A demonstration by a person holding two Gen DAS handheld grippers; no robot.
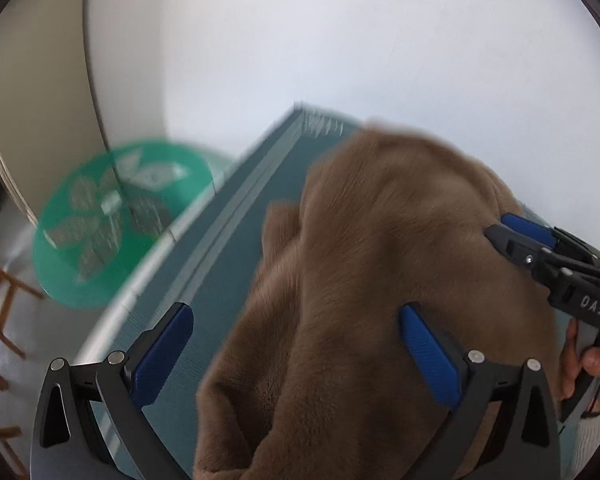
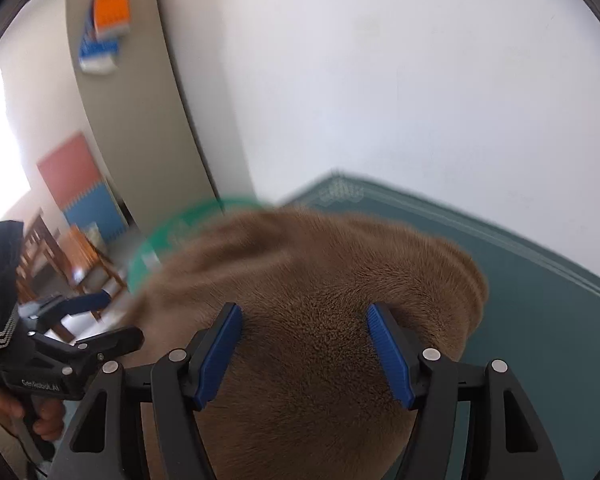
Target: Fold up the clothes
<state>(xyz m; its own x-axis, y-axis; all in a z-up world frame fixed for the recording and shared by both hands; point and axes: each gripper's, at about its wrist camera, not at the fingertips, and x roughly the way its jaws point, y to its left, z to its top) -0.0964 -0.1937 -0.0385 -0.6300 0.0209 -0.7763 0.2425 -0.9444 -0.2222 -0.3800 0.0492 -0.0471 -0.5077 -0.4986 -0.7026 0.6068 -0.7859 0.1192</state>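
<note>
A brown fleece garment [image 1: 372, 280] lies bunched in a raised heap on the teal table surface [image 1: 228, 240]. My left gripper [image 1: 296, 312] is open wide. Its right finger is against the fleece and its left finger is over bare teal surface. My right gripper [image 2: 300, 312] has a thick bunch of the garment [image 2: 308, 320] pressed between its blue pads, with fleece bulging past both fingers. In the left wrist view the right gripper [image 1: 500, 232] touches the heap's right side. In the right wrist view the left gripper [image 2: 124, 316] sits at the heap's left edge, fingers apart.
A round green glass table [image 1: 120, 220] stands beyond the table's left edge, with wooden chairs [image 2: 84, 268] behind it. A white wall [image 1: 340, 40] runs along the far side. A person's hand [image 1: 580, 360] holds the right gripper's handle.
</note>
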